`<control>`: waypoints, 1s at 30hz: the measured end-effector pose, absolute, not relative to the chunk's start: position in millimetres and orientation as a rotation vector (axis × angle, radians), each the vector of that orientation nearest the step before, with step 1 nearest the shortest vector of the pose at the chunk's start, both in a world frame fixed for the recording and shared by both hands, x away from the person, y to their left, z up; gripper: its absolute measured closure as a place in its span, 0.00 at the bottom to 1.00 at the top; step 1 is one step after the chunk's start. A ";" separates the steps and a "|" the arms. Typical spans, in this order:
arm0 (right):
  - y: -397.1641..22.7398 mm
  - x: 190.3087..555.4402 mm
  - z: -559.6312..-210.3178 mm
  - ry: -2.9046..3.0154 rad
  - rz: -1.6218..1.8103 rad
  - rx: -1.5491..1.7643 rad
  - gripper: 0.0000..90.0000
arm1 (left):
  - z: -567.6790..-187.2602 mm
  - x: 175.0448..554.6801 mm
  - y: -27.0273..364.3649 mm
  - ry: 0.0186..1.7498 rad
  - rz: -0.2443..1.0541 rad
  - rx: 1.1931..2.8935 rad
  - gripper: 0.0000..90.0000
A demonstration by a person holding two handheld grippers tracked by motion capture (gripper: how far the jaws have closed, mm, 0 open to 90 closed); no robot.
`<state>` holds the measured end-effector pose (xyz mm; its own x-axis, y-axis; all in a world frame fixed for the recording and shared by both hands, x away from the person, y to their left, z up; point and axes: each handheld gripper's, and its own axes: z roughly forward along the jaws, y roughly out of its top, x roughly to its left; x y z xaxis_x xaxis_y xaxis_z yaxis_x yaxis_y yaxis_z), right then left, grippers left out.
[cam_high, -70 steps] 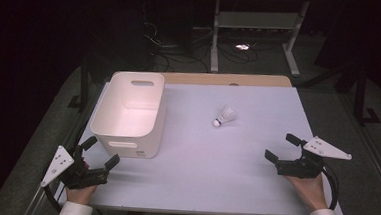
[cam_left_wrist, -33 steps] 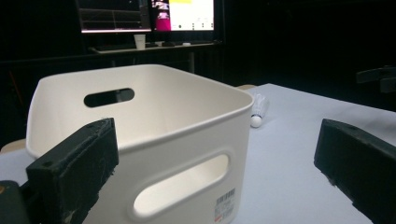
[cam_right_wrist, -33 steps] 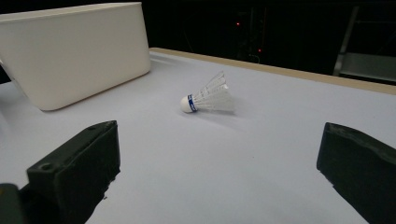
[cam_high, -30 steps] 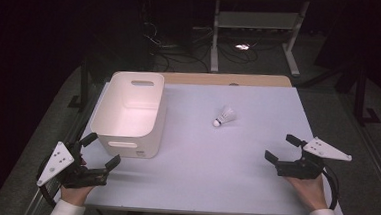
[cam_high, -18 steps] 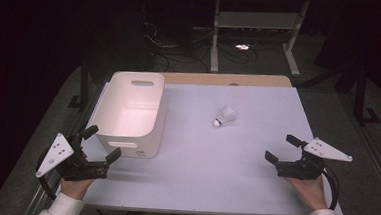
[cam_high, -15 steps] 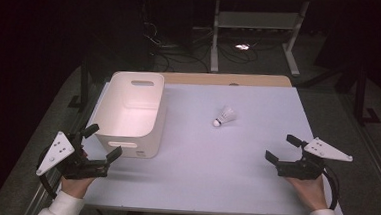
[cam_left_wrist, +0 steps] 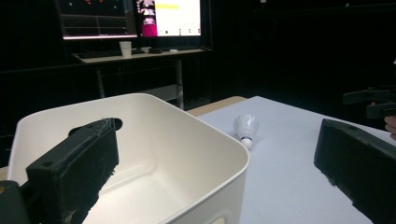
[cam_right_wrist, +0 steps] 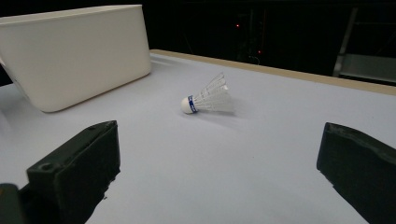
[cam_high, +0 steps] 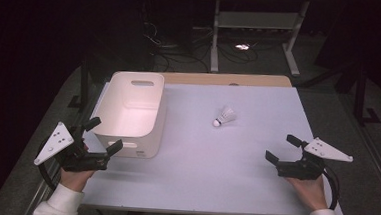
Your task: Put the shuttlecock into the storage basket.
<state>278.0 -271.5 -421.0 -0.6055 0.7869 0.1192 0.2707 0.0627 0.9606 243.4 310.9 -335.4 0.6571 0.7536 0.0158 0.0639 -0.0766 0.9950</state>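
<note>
A white shuttlecock lies on its side on the white table, right of centre, its cork towards the near left. An empty white plastic bin stands at the table's left. My left gripper hovers open at the bin's near left corner, jaws wide apart; in its own view the bin rim sits between them and the shuttlecock lies beyond. My right gripper rests open at the near right, empty. Its own view faces the shuttlecock and the bin.
A wooden strip runs along the table's far edge. Behind it stand a metal rack and floor cables. A desk with lit monitors and a cup stands beyond the bin.
My left gripper has risen from the table's front left corner and drawn closer to the bin's near corner. The right gripper, bin and shuttlecock have stayed put.
</note>
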 end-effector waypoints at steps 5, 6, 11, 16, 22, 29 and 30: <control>-271.3 277.6 -421.1 1.911 1.564 1.053 0.00 | -329.1 248.1 305.4 0.713 0.638 1.584 0.00; -271.2 277.6 -421.1 1.911 1.564 1.053 0.00 | -327.8 249.4 304.9 0.708 0.643 1.593 0.00; -270.7 277.5 -421.4 1.914 1.564 1.053 0.00 | -321.6 253.5 301.3 0.693 0.642 1.618 0.00; -270.6 277.3 -421.4 1.915 1.562 1.052 0.00 | -313.7 259.5 294.8 0.679 0.625 1.627 0.00; -271.0 276.7 -421.0 1.914 1.562 1.050 0.00 | -307.2 269.6 287.8 0.673 0.594 1.649 0.00; -271.3 276.4 -420.9 1.915 1.559 1.047 0.00 | -302.1 281.4 280.9 0.674 0.581 1.666 0.00; -271.3 276.2 -420.9 1.914 1.561 1.047 0.00 | -301.8 283.1 280.3 0.674 0.579 1.669 0.00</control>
